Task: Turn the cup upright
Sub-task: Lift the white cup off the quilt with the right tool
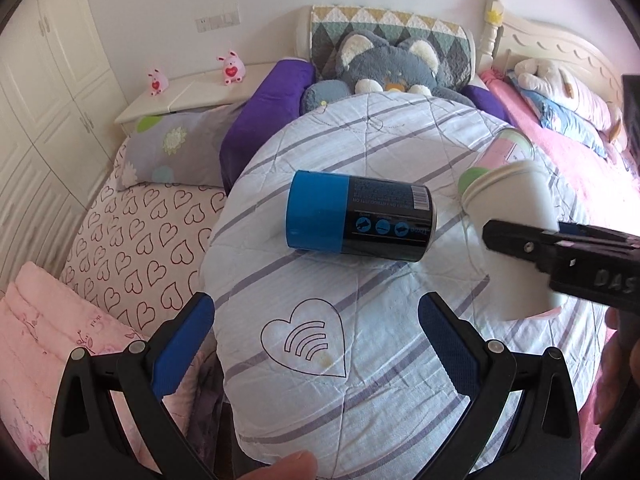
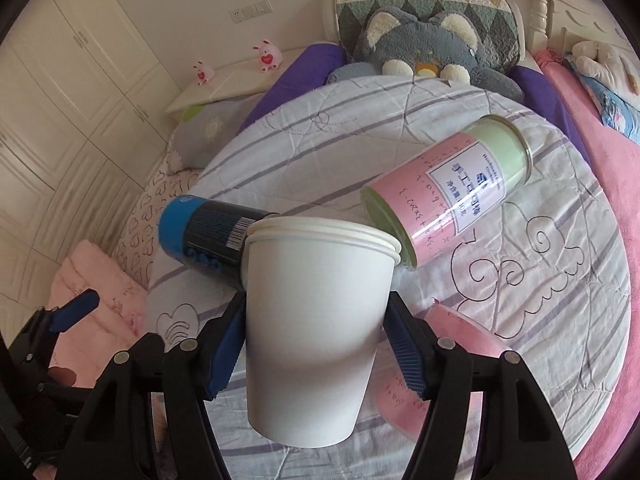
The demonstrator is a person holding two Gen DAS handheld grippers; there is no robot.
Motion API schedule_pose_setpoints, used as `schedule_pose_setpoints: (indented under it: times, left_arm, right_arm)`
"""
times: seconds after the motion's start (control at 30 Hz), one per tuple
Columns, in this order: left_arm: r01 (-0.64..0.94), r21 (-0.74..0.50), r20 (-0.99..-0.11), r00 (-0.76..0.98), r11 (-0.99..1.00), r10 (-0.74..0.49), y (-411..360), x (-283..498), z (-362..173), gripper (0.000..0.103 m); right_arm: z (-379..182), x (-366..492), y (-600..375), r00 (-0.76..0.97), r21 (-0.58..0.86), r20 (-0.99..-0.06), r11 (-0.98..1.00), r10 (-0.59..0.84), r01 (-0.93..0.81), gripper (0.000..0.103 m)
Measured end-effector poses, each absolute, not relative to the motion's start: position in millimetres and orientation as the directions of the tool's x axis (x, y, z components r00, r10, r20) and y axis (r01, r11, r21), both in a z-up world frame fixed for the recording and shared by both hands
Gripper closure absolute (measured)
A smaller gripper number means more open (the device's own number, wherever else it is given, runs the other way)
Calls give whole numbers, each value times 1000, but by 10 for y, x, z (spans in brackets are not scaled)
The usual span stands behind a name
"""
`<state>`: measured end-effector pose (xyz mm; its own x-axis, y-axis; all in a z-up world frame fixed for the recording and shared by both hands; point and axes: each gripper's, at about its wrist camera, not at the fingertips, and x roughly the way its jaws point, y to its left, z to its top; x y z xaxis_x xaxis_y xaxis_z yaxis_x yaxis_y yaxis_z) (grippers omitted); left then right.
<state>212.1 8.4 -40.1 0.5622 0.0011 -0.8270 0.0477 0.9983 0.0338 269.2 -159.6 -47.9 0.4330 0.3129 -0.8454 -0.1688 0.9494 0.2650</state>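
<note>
The right claw (image 2: pixel 314 340) grips the white paper cup (image 2: pixel 316 320) by its sides, lifted above the quilt (image 2: pixel 540 288) with rim up and axis nearly vertical, while the left claw (image 1: pixel 316 344) hangs wide and empty nearby.

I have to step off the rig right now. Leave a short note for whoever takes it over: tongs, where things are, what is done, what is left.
Right tongs: shut on the white paper cup, gripping its side wall, cup held above the striped quilt with the rim pointing away from the camera.
Left tongs: open, holding nothing, hovering over the quilt.
Blue and black can and pink and green can both lie on their sides on the quilt, beyond the cup.
Done: cup grasped and lifted.
Left: finish turning it mouth-up, set it on a flat patch away from the cans, release.
</note>
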Motion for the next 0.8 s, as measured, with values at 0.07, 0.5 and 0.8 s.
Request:
schedule_pose_setpoints:
  times: [0.07, 0.5, 0.8]
  left_arm:
    - [46, 37, -821, 571, 998, 4, 93, 2122, -365, 0]
    - [-7, 54, -792, 608, 998, 47, 236, 2708, -201, 0]
    - [-54, 61, -792, 605, 997, 82, 350, 3554, -257, 0]
  right_arm:
    - [-391, 2691, -1590, 453, 260, -834, 949, 314, -179, 36]
    - [-192, 3364, -1429, 488, 238, -814, 947, 315, -215, 36]
    - [-289, 4083, -1322, 466, 199, -842, 960, 271, -198, 36]
